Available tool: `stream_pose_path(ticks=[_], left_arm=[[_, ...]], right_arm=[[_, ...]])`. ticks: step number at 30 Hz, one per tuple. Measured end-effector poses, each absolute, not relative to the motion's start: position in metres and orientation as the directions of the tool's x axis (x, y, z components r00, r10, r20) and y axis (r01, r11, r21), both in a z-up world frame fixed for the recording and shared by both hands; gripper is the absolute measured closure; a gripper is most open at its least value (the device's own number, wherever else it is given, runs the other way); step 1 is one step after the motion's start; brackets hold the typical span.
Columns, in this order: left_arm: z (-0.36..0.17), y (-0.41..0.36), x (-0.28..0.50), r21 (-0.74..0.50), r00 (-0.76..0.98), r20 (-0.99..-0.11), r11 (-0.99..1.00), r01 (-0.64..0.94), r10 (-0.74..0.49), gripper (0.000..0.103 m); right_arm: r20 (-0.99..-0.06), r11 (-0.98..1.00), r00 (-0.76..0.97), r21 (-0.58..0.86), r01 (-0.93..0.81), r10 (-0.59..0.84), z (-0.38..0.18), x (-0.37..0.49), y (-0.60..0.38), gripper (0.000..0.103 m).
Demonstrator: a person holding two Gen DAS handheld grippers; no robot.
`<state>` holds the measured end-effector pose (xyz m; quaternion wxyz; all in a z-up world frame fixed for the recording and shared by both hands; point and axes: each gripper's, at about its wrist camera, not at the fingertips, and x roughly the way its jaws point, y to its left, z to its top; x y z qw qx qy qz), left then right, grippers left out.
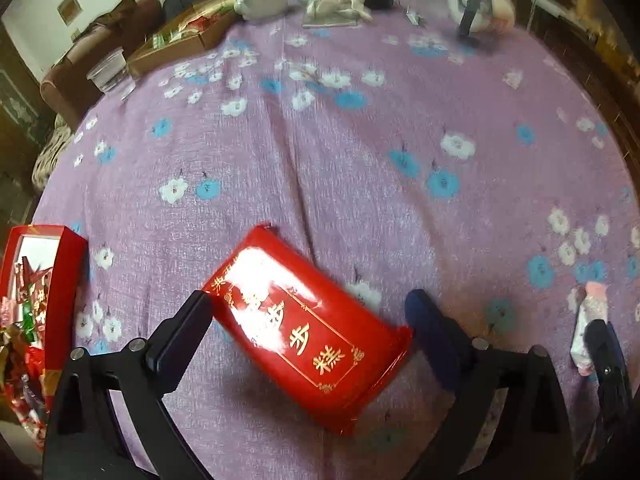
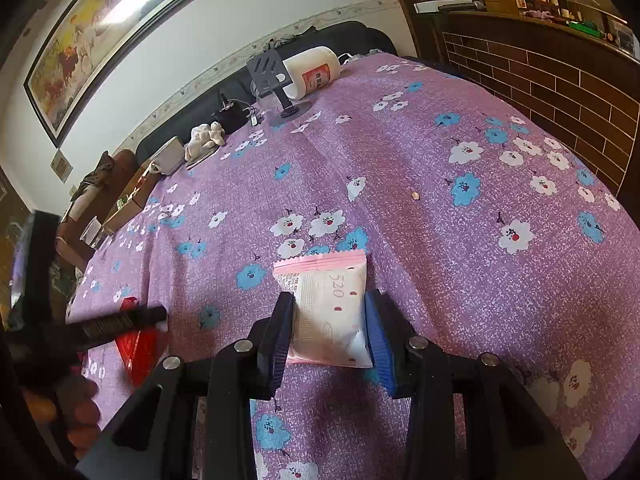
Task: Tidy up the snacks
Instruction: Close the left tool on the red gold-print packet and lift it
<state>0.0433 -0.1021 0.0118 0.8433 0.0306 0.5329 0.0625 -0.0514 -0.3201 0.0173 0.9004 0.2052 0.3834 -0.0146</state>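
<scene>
Our right gripper [image 2: 328, 332] has its jaws closed on the pink snack packet [image 2: 330, 312]; our left gripper [image 1: 308, 320] jaws stand wide around the red packet [image 1: 304, 320] on the tabletop [image 1: 360, 140]. Pick-up step, we judge. Next: carry both to the red box [image 1: 60, 280] at 9 o'clock.

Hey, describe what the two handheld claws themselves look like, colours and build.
Both are matte black linkage frames with round silver pivot bolts. The left claw has flat rectangular fingers, one black, the other dark blue. The right claw has black fingers faced with ribbed blue pads. No cables or markings show. A bare hand grips the left one; no sleeve visible.
</scene>
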Motion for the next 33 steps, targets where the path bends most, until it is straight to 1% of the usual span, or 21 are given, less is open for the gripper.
stream_pose_path(ticks=[3,5,7,9,11,12,15,20,24,27,29,31,33], left_arm=[[0.009,-0.077,0.044,-0.016,0.388,-0.921,0.994,-0.112,0.029,0.005],[0.009,-0.067,0.044,-0.003,0.386,-0.922,0.995,-0.100,0.036,0.008],[0.011,-0.056,0.042,-0.013,0.390,-0.920,0.995,-0.103,0.029,0.013],[0.013,-0.045,0.039,-0.029,0.398,-0.917,0.994,-0.102,0.014,0.021],[0.014,-0.040,0.035,-0.027,0.390,-0.921,0.998,-0.050,-0.005,0.026],[0.014,-0.041,0.034,-0.013,0.379,-0.925,1.000,-0.014,-0.007,0.027],[0.014,-0.031,0.019,0.004,0.355,-0.935,0.997,0.072,-0.022,0.027],[0.017,-0.001,-0.002,0.005,0.283,-0.959,0.992,0.128,-0.032,0.027],[0.036,0.004,-0.002,-0.012,0.358,-0.932,0.991,0.136,-0.060,0.027],[0.039,-0.013,0.011,0.036,0.383,-0.923,0.984,0.172,-0.033,0.027],[0.031,-0.024,0.022,0.077,0.377,-0.926,0.980,0.183,0.002,0.027],[0.021,-0.026,0.035,0.098,0.372,-0.928,0.982,0.159,0.033,0.027],[0.014,-0.026,0.037,0.085,0.361,-0.932,0.987,0.134,0.032,0.026]], right_arm=[[-0.694,0.913,0.707,0.364,0.183,0.135,0.017,-0.051,-0.320,0.063],[-0.694,0.913,0.707,0.365,0.184,0.135,0.017,-0.051,-0.321,0.063],[-0.693,0.912,0.708,0.366,0.184,0.136,0.017,-0.051,-0.321,0.063],[-0.693,0.911,0.708,0.369,0.184,0.137,0.017,-0.051,-0.321,0.063],[-0.692,0.910,0.709,0.371,0.184,0.139,0.017,-0.052,-0.321,0.063],[-0.691,0.910,0.709,0.372,0.184,0.140,0.017,-0.052,-0.321,0.063],[-0.690,0.908,0.710,0.375,0.184,0.142,0.017,-0.052,-0.321,0.063],[-0.691,0.909,0.709,0.374,0.184,0.141,0.017,-0.052,-0.321,0.063],[-0.692,0.911,0.709,0.369,0.185,0.137,0.016,-0.052,-0.321,0.063],[-0.691,0.909,0.710,0.374,0.184,0.140,0.017,-0.052,-0.320,0.063],[-0.690,0.909,0.710,0.374,0.184,0.140,0.017,-0.052,-0.320,0.063],[-0.690,0.909,0.710,0.374,0.184,0.140,0.016,-0.052,-0.321,0.063],[-0.691,0.910,0.709,0.373,0.184,0.139,0.017,-0.052,-0.320,0.063]])
